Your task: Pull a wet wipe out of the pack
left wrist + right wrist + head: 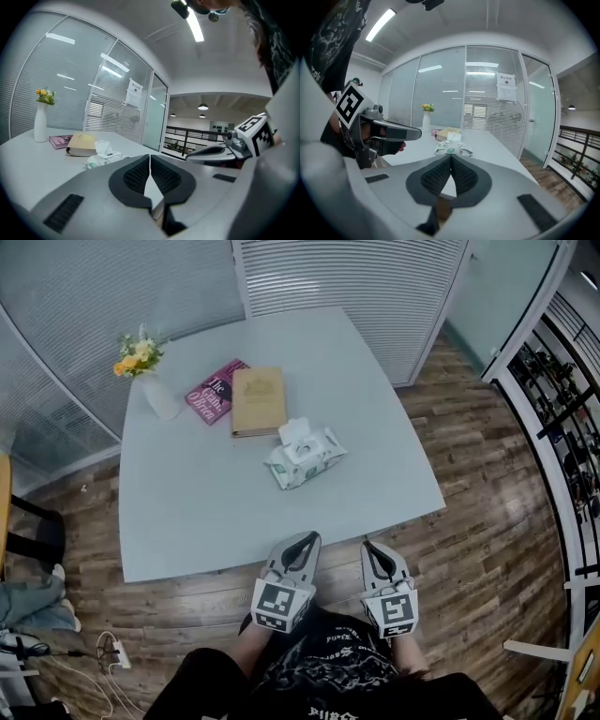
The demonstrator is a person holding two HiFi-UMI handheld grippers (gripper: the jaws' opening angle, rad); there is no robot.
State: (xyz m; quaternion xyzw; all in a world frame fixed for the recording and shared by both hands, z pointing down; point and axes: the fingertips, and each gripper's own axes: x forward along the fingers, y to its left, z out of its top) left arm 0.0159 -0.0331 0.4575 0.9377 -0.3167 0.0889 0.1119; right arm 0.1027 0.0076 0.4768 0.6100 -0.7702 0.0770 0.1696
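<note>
Nearest, at the person's waist: left gripper (pixel 302 540) and right gripper (pixel 375 547) sit side by side, just at the near edge of the table (pixel 206 521). Both claws are closed tight w/ nothing btwn the pads. In its own view the left gripper (pixel 150 157) has tips meeting on empty air, and the right gripper (pixel 451 157) is the same. Further out, approx mid-table and well apart from both claws, lies the wet wipe pack (pixel 305 457). It's flat on the tabletop, and its white lid flap (pixel 294 431) looks flipped up, so the opening is prob. exposed. Can't tell if a wipe already pokes out; too small. Beyond it are a tan book (pixel 258 399), a pink book (pixel 214 390) just beside that, then a vase (pixel 157 395) w/ flowers at the far left corner; none of these matter to the job. Progress, as I read it: basically nil. Pack untouched, no wipe out, nothing gripped; only the raised lid counts as prep. Still to do: get both claws over to the pack, prob. one to pin it down, the other to open, pinch the top wipe at the slot and draw it clear w/o dragging the pack along.
</note>
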